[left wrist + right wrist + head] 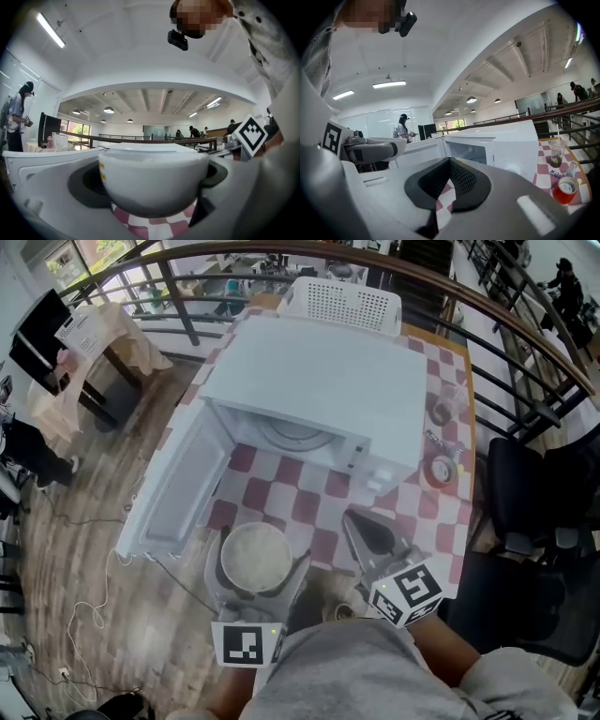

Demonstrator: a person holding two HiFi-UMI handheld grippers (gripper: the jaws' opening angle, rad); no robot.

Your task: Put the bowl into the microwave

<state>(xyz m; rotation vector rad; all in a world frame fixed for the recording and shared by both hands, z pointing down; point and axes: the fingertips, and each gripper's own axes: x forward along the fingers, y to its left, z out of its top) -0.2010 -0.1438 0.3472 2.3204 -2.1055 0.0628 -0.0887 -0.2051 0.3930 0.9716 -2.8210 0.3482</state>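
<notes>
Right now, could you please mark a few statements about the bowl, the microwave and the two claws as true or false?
The left claw grips the bowl. True.
The door of the microwave is shut. False: it stands open, swung to the left.
The right claw is wide open. False: it is shut, with nothing in it.
The bowl is outside the microwave, in front of it. True.

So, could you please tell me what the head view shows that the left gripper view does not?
Only the head view shows the turntable inside the microwave and the tape roll beside it. Only the left gripper view shows the side of the bowl, clamped in the left hand-held gripper, and ceiling lights. Both show the bowl, microwave and checkered cloth.
</notes>
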